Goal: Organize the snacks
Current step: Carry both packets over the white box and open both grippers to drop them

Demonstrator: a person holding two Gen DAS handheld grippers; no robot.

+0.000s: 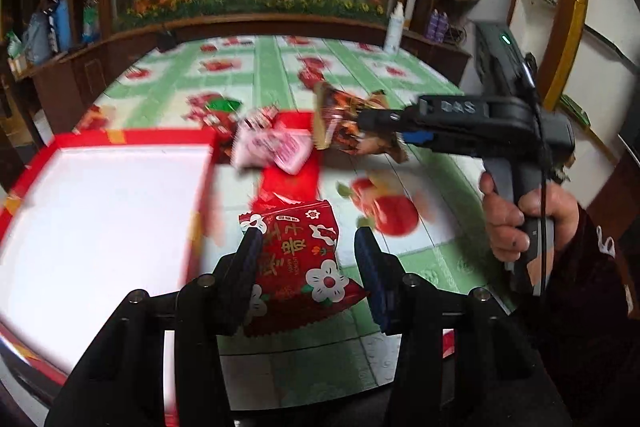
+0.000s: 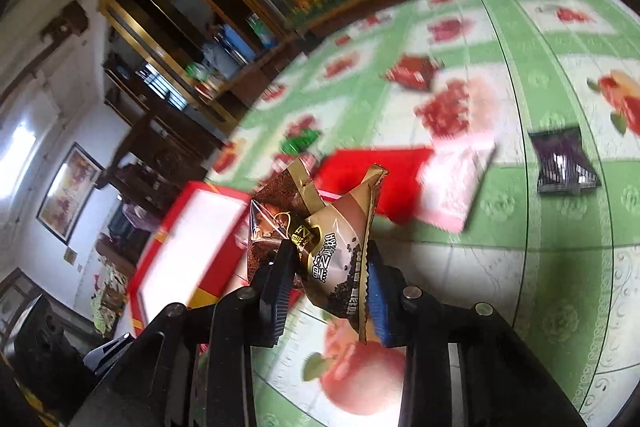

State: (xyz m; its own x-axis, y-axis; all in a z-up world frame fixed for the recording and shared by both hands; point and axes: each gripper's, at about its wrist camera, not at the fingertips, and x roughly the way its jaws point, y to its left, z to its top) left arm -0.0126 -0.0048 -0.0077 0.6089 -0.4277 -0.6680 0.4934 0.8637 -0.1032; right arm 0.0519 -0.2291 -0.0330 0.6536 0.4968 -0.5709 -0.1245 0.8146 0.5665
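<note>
In the left wrist view my left gripper (image 1: 308, 247) is shut on a red snack packet (image 1: 304, 259) with white flowers, held above the table just right of the red box (image 1: 136, 139) with its white inside. My right gripper (image 1: 360, 119) reaches in from the right, held by a hand (image 1: 508, 219), and is shut on a brown-and-gold snack packet (image 1: 344, 123). In the right wrist view that brown packet (image 2: 336, 247) sits crumpled between the pads of the right gripper (image 2: 330, 259), above the table near the red box (image 2: 192, 247).
A pink packet (image 1: 272, 147) (image 2: 456, 183) lies on a flat red sheet (image 2: 372, 179) beside the box. A dark purple packet (image 2: 564, 163), a red packet (image 2: 414, 71) and a green-red packet (image 1: 218, 111) lie on the green fruit-print tablecloth (image 1: 420, 259). A white bottle (image 1: 394, 29) stands at the far edge.
</note>
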